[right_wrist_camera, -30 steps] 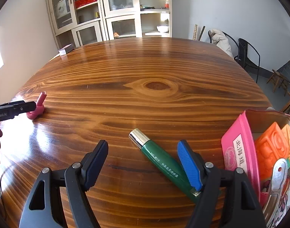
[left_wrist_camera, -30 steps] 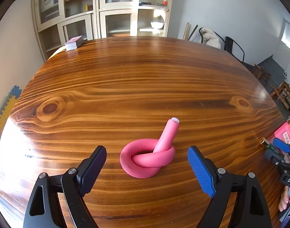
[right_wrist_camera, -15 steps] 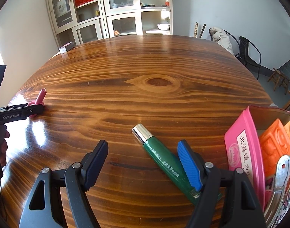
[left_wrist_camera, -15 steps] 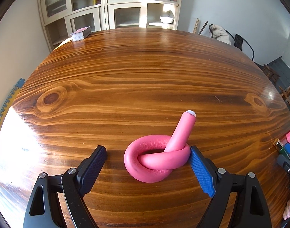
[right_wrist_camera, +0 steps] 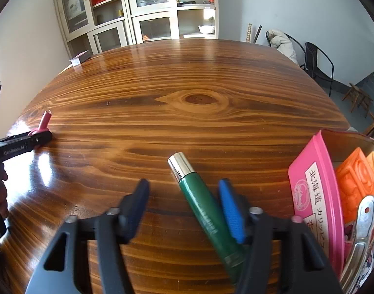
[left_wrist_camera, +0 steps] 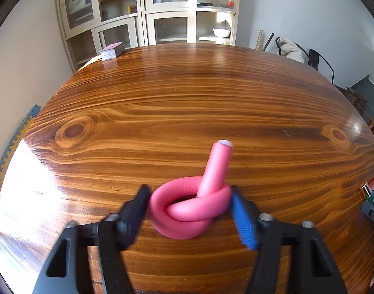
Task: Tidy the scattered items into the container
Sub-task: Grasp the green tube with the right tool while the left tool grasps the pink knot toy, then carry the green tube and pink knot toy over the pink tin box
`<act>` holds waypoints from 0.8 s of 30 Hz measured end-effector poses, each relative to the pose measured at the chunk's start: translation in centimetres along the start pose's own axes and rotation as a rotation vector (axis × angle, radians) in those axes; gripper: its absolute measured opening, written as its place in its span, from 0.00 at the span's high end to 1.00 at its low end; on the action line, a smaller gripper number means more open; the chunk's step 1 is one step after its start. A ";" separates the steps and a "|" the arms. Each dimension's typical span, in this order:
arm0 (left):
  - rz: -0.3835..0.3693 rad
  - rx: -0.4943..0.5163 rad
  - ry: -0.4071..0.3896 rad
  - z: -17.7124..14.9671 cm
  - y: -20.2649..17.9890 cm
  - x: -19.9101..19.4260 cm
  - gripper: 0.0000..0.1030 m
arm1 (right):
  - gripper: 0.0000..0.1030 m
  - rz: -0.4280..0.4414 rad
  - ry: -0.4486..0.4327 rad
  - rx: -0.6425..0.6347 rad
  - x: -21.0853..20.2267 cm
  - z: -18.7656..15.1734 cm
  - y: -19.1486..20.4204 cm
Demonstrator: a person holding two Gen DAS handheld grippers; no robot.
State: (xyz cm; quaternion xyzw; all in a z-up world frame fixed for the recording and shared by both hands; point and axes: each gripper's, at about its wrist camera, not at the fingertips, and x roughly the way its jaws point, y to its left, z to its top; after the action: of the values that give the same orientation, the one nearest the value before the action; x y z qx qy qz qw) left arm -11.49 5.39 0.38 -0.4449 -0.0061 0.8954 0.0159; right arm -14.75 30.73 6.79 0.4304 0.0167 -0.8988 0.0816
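Note:
A pink foam rod tied in a knot (left_wrist_camera: 191, 208) lies on the wooden table (left_wrist_camera: 187, 103). My left gripper (left_wrist_camera: 190, 208) has its jaws closed in against both sides of the knot. A green tube with a silver cap (right_wrist_camera: 201, 201) lies on the table between the fingers of my right gripper (right_wrist_camera: 187, 210), close against the blue right finger (right_wrist_camera: 229, 210); the black left finger stands well apart from it. The container (right_wrist_camera: 353, 144) at far right holds a pink packet (right_wrist_camera: 314, 191), orange blocks and a metal tool. The knot's end (right_wrist_camera: 44, 121) also shows in the right wrist view.
A stack of cards (left_wrist_camera: 112, 50) lies at the table's far left edge. Cabinets stand behind the table, chairs to the right. The right gripper shows at the right edge of the left wrist view (left_wrist_camera: 373, 208).
My left gripper moved forward around the pink knot and its jaws closed onto it. My right gripper's jaws narrowed around the green tube, and it shifted slightly forward.

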 end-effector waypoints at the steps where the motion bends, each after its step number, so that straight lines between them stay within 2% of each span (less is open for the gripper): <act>1: -0.015 -0.006 -0.002 0.0 0.0 -0.1 0.38 | 0.56 0.000 -0.001 -0.010 -0.1 0.0 0.2; 3: -0.017 -0.002 -0.003 0.1 -0.1 -0.1 0.38 | 0.70 0.003 -0.002 -0.027 -0.2 -0.2 0.4; 8: -0.030 -0.010 -0.030 0.4 -0.2 -0.9 0.38 | 0.80 0.026 -0.007 -0.038 -0.5 -0.5 0.9; 18: -0.055 0.002 -0.056 0.7 -1.0 -1.9 0.38 | 0.80 0.108 -0.074 0.012 -2.9 -0.4 0.9; 24: -0.075 0.017 -0.075 0.6 -2.0 -2.9 0.38 | 0.80 0.121 -0.108 0.038 -4.1 -0.4 0.8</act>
State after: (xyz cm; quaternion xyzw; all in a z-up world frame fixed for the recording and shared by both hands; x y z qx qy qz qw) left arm -10.21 7.32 3.12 -0.4103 -0.0160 0.9103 0.0532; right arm -11.76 30.50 9.76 0.3829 -0.0307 -0.9143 0.1282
